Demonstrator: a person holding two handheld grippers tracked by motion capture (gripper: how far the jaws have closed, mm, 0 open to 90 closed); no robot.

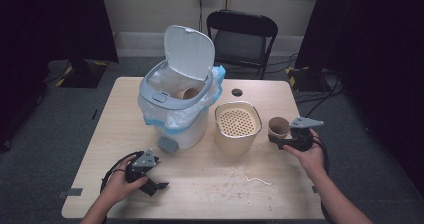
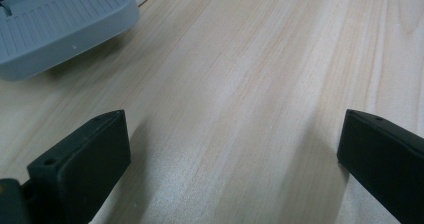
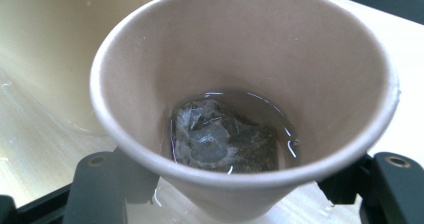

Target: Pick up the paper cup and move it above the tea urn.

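Observation:
My right gripper (image 1: pixel 280 138) is shut on a brown paper cup (image 1: pixel 278 125), held just above the table's right side next to the beige strainer container (image 1: pixel 238 126). In the right gripper view the cup (image 3: pixel 240 59) sits between both jaws of the gripper (image 3: pixel 250 184). A wet tea bag (image 3: pixel 220 141) lies in a little liquid at its bottom. My left gripper (image 1: pixel 156 187) rests low at the table's front left. Its jaws stand open and wide apart, with bare wood between them (image 2: pixel 235 154).
A white pedal bin (image 1: pixel 175 104) with its lid up and a plastic liner stands at the back left, with another brown cup (image 1: pixel 187 92) inside. Its grey pedal (image 2: pixel 55 24) lies just ahead of my left gripper. Crumbs and scraps (image 1: pixel 250 176) litter the front. A black chair (image 1: pixel 241 39) stands behind the table.

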